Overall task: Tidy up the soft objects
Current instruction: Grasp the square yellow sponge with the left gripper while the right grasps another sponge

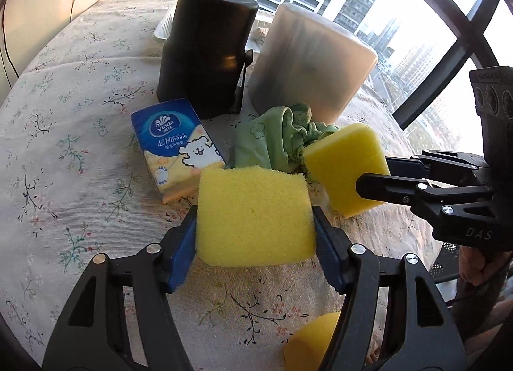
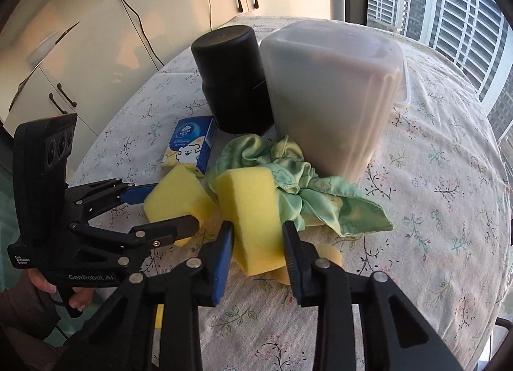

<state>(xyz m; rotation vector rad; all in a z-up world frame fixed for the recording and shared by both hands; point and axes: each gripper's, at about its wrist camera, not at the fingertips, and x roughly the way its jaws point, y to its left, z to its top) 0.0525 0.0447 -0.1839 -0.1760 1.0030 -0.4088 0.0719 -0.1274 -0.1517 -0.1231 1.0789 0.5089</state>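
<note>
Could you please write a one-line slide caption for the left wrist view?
Left gripper clamps a yellow sponge above the floral tablecloth; right gripper holds another sponge.

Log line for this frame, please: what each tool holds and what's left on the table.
left tool: shut on yellow sponge | right tool: shut on second yellow sponge | loose: green cloth, tissue pack

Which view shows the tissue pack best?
The left wrist view: the tissue pack lies fully visible, its printed face readable, beside the sponge. In the right wrist view the tissue pack is smaller, farther off, its lower edge hidden by a sponge.
</note>
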